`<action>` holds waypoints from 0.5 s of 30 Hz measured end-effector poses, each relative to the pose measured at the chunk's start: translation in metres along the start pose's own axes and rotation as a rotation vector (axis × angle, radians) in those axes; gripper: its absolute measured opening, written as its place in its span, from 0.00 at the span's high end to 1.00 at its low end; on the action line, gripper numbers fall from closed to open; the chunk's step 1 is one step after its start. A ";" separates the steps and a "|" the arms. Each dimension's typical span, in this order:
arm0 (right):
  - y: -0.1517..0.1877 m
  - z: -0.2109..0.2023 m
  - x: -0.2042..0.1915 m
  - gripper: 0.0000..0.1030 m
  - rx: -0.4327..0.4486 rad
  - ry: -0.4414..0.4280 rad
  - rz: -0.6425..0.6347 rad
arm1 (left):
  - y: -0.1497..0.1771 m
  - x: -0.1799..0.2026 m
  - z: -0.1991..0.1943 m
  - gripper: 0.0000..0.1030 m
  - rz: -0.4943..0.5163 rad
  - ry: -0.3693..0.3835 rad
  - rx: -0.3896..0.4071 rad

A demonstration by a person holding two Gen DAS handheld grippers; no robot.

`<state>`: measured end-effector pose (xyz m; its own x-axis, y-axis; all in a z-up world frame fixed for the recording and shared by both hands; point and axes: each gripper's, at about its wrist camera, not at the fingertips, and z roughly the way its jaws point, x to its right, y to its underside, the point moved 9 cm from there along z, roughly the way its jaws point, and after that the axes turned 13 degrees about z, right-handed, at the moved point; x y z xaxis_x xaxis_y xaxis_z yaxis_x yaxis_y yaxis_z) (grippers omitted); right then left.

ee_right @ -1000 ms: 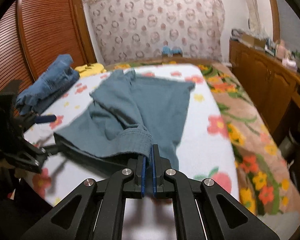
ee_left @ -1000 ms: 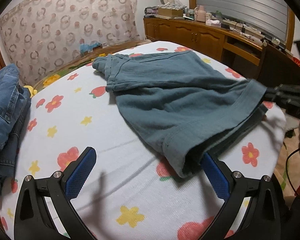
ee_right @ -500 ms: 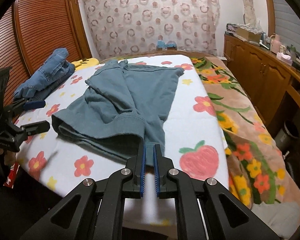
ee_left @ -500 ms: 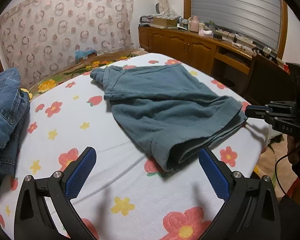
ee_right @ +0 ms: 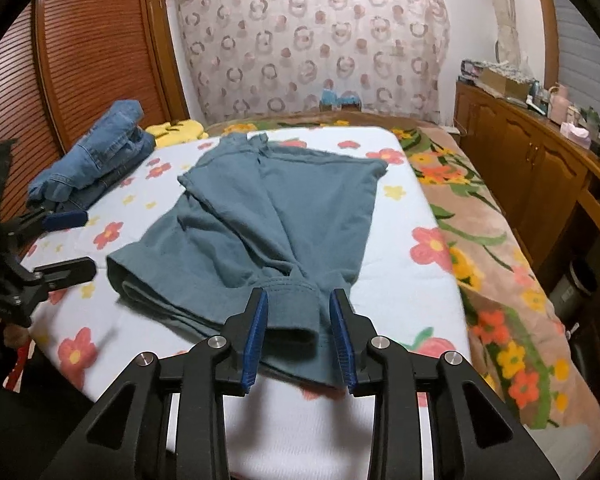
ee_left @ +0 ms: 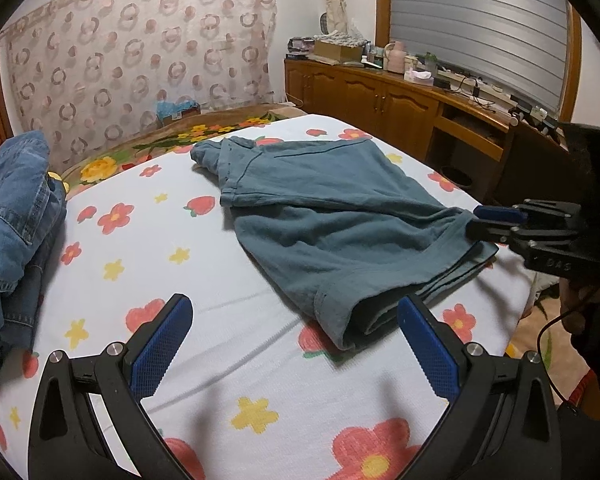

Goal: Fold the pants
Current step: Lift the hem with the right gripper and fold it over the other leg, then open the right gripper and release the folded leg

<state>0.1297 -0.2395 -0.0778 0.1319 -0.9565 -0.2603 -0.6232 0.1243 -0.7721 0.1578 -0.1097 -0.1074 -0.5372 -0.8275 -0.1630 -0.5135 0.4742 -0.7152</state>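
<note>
Teal pants (ee_left: 324, 220) lie folded over on the flowered white sheet (ee_left: 204, 288); they also show in the right wrist view (ee_right: 268, 224). My left gripper (ee_left: 296, 344) is open and empty, just short of the near hem corner. My right gripper (ee_right: 298, 320) is open, its blue pads on either side of the hem corner, which lies between them. From the left wrist view the right gripper (ee_left: 488, 220) sits at the pants' right hem corner. From the right wrist view the left gripper (ee_right: 68, 244) is at the left, open.
A pile of blue jeans (ee_left: 12, 216) lies at the bed's left side, also in the right wrist view (ee_right: 96, 156). A wooden cabinet (ee_left: 388, 100) with clutter runs along the right. A slatted wooden wardrobe (ee_right: 80, 60) stands behind the jeans. The bed edge is near me.
My right gripper has opened and let go of the hem corner, which now rests on the bed. The left gripper stayed open and drew back slightly from the hem.
</note>
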 end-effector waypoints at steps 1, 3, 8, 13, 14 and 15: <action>0.000 0.002 0.002 0.68 -0.006 0.001 0.005 | 0.000 -0.001 0.001 0.00 -0.002 0.000 0.000; 0.000 0.004 0.003 0.68 -0.011 -0.013 0.013 | 0.001 -0.003 0.002 0.00 -0.008 -0.001 -0.001; -0.003 -0.005 0.000 0.88 0.002 -0.040 -0.003 | 0.002 -0.004 0.004 0.00 -0.016 -0.001 -0.004; -0.002 -0.022 -0.001 0.93 0.034 -0.052 -0.002 | 0.002 -0.006 0.004 0.00 -0.016 -0.004 0.001; -0.002 -0.024 0.000 0.93 0.037 -0.051 0.002 | 0.002 -0.006 0.004 0.00 -0.016 -0.006 0.002; 0.000 -0.026 0.002 0.93 0.038 -0.050 0.007 | 0.002 -0.008 0.004 0.00 -0.018 -0.008 0.003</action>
<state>0.1103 -0.2486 -0.0637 0.1663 -0.9414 -0.2935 -0.5946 0.1417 -0.7914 0.1635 -0.1038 -0.1098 -0.5229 -0.8381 -0.1553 -0.5212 0.4585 -0.7198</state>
